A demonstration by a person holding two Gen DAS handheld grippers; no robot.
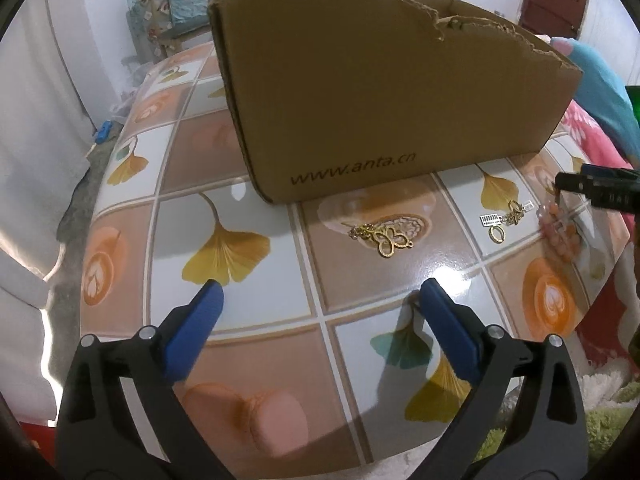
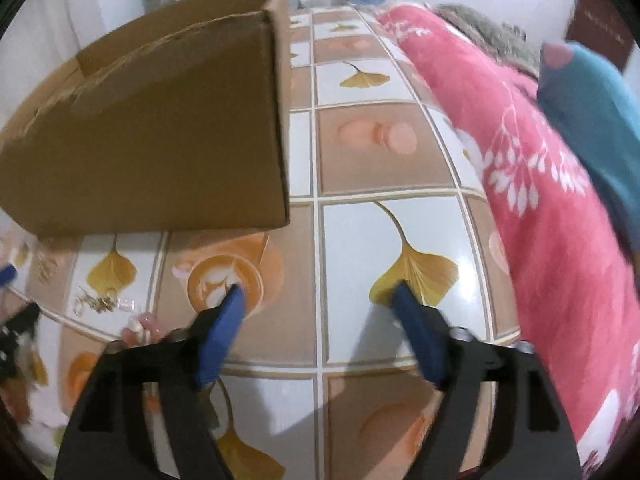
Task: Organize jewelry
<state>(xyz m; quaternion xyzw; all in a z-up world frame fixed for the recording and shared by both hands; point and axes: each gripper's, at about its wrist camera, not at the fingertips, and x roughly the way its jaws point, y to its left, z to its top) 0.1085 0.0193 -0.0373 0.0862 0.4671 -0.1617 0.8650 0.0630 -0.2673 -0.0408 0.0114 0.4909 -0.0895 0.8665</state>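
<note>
Gold openwork butterfly pendant (image 1: 390,241) lies flat on glossy tile-print tablecloth (image 1: 240,184), just in front of torn corrugated cardboard box (image 1: 380,92); a second gold cluster with ring (image 1: 505,218) and pale pink beads (image 1: 558,232) lie nearby. Left gripper (image 1: 320,294) spread wide above the cloth, nothing between its blue pads. Right gripper (image 2: 318,294) likewise spread, empty.

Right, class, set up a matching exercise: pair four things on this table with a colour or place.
Things:
1. cardboard box
2. butterfly pendant
3. left claw
4. blanket

Descriptions:
A. pink with white leaf print, along the table's edge
B. gold, lying on the tablecloth in front of the box
C. brown, printed with a web address
D. blue pads, spread wide with nothing between them

Pairs: 1-C, 2-B, 3-D, 4-A
</note>
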